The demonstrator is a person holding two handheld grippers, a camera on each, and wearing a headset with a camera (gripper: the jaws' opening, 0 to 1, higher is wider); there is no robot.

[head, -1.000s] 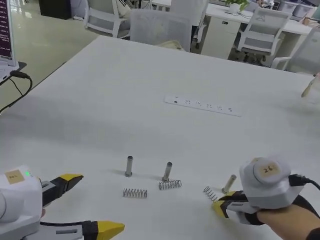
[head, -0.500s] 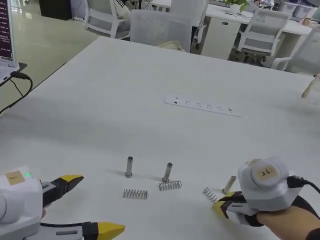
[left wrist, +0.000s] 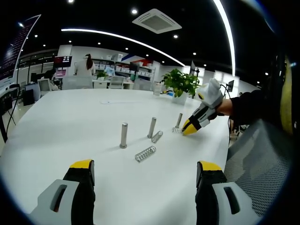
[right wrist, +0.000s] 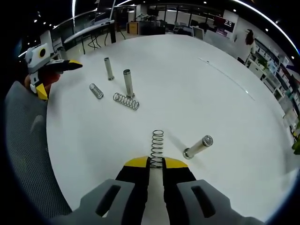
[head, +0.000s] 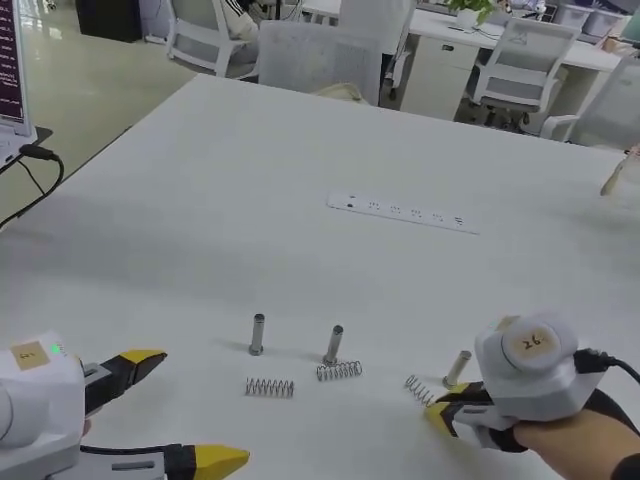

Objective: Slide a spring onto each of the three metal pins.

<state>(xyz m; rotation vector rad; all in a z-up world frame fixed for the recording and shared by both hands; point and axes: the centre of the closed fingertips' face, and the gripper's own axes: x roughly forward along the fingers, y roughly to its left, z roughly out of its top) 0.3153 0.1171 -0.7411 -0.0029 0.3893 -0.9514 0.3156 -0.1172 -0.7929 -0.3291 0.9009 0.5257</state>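
Three metal pins stand in a row on the white table: the left pin (head: 257, 334), the middle pin (head: 333, 345) and the right pin (head: 458, 367), which looks tilted. A spring (head: 270, 387) lies in front of the left pin. A second spring (head: 339, 371) lies by the middle pin. The third spring (right wrist: 157, 144) lies beside the right pin (right wrist: 198, 146), its near end between the jaws of my right gripper (right wrist: 156, 162), which are shut on it. My left gripper (left wrist: 145, 165) is wide open and holds nothing, low at the near left (head: 190, 410).
A white power strip (head: 402, 213) lies across the middle of the table, beyond the pins. A black cable (head: 40, 170) hangs off the left edge. Office chairs (head: 320, 55) stand past the far edge. The table front runs close below both grippers.
The right gripper has sunk slightly towards the table beside the right pin. The pins, the springs and the left gripper stay where they were.
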